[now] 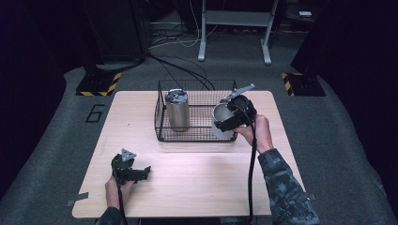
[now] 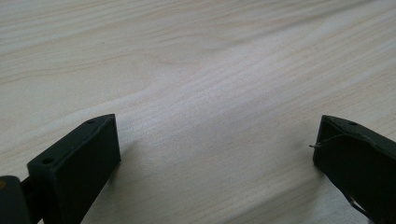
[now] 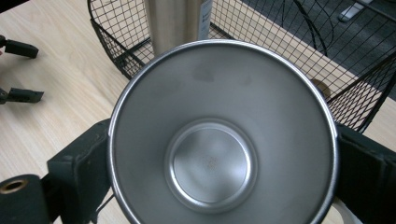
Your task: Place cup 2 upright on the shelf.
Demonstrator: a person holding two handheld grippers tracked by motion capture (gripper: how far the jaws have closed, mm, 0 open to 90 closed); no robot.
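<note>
High view: two steel cups [image 1: 177, 110], one basket [image 1: 162, 119].

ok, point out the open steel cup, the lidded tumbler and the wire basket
open steel cup [image 3: 210, 163], right gripper view, on its inner bottom.
lidded tumbler [image 1: 177, 112], high view, on its steel side wall.
wire basket [image 1: 159, 110], high view, on its left mesh wall.

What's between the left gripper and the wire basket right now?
Only bare tabletop. In the high view, the left gripper rests near the table's front left, and nothing lies between it and the wire basket, which holds the tall steel tumbler.
</note>
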